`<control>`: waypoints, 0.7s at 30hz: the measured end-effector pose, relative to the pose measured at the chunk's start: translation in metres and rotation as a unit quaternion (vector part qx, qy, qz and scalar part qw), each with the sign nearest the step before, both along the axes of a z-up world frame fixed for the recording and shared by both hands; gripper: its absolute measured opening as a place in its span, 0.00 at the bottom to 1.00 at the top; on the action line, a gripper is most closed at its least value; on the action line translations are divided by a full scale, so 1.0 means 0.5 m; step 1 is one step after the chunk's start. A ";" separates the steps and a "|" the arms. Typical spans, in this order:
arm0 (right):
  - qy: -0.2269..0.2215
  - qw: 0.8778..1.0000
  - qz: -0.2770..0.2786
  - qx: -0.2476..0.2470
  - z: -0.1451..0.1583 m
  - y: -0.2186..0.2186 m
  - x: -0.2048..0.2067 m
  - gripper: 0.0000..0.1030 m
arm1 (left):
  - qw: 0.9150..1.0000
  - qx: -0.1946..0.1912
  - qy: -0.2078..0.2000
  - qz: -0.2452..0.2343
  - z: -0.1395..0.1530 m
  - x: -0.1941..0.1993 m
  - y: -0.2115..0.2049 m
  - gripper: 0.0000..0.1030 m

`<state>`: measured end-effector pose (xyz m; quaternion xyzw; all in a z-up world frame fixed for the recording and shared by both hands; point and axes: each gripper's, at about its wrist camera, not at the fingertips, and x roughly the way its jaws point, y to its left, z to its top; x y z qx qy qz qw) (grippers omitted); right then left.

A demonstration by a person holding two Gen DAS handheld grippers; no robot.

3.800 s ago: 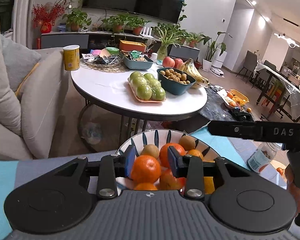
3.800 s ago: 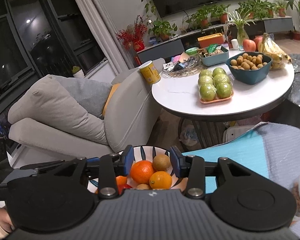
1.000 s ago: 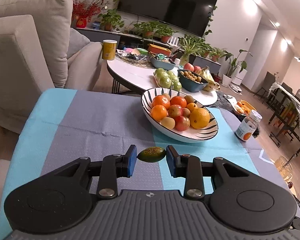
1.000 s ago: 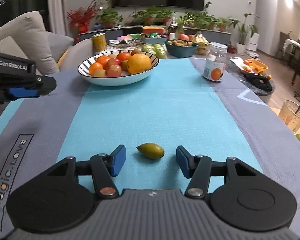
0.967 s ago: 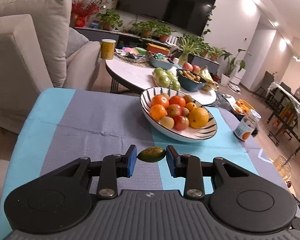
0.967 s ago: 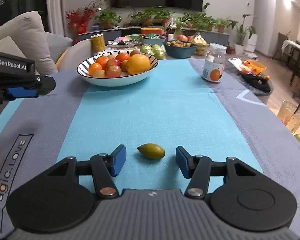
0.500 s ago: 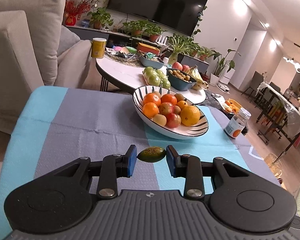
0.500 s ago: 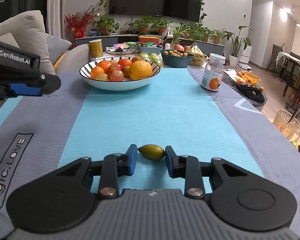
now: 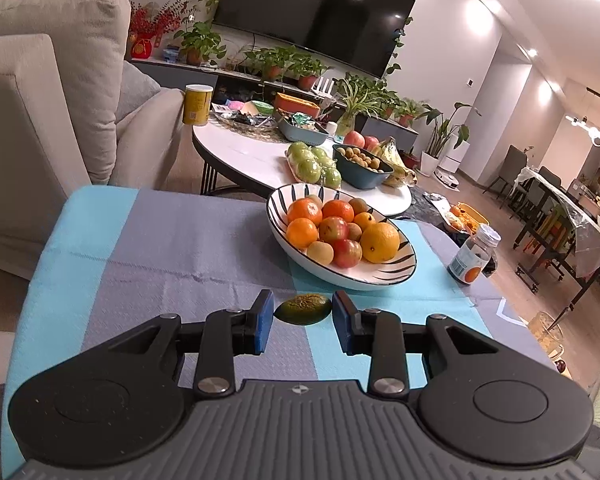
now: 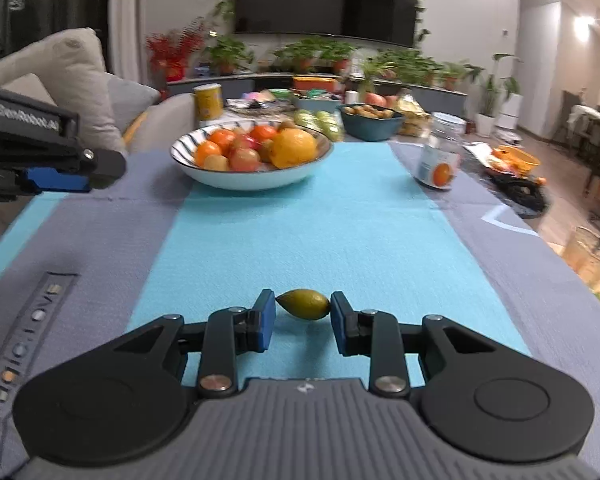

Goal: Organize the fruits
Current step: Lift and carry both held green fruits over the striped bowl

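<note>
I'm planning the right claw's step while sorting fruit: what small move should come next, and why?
Probably lift the right claw slightly: its pads pinch the yellow-green fruit by both ends, low over the blue cloth. The left claw is busy gripping a dark green fruit.

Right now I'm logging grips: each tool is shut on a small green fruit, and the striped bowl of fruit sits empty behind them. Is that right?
Not quite: the striped bowl is not empty; it holds oranges and other fruit, as the left wrist view shows. The rest holds: the left tool is shut on a small green fruit, the right tool on another.
</note>
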<state>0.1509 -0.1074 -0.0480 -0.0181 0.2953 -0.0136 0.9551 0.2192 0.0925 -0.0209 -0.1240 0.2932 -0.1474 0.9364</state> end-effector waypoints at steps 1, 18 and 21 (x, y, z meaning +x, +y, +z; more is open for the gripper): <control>-0.006 1.000 0.003 -0.002 0.004 -0.001 0.002 0.67 | 1.000 0.002 -0.002 0.001 0.002 -0.002 0.000 0.29; -0.118 0.993 -0.003 0.001 0.128 -0.115 0.081 0.67 | 0.999 0.033 -0.022 -0.029 0.036 0.030 -0.088 0.29; -0.137 0.990 0.008 -0.014 0.148 -0.124 0.096 0.67 | 0.998 0.034 -0.027 -0.035 0.039 0.043 -0.107 0.29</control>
